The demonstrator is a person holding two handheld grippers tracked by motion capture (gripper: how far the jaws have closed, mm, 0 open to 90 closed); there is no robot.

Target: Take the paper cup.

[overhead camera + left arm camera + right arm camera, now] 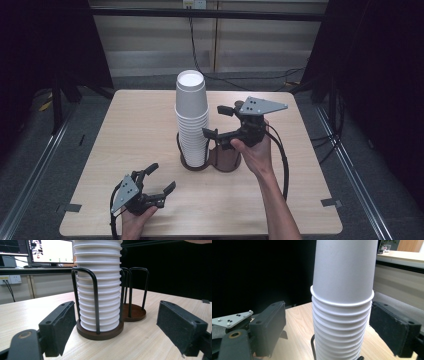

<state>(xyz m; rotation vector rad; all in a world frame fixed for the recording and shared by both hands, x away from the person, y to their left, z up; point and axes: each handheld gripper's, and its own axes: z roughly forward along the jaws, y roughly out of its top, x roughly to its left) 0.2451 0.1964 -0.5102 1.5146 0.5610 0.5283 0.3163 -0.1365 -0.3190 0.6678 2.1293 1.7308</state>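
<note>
Pale wooden table (135, 150) between black curtains, monitors behind. Near its middle, slightly toward the far edge: a tall stack of white paper cups (191, 120), upside down, seated in one ring of a dark wire holder (220, 159). Right gripper (218, 121) spread wide, jaws flanking the stack just under the top cup's rim, not touching. Left gripper (161, 179) spread too, idle near the front edge. Likely light, thin-walled, easily crushed, nested tight; best pinched gently just above the rolled rim (342, 302).
</note>
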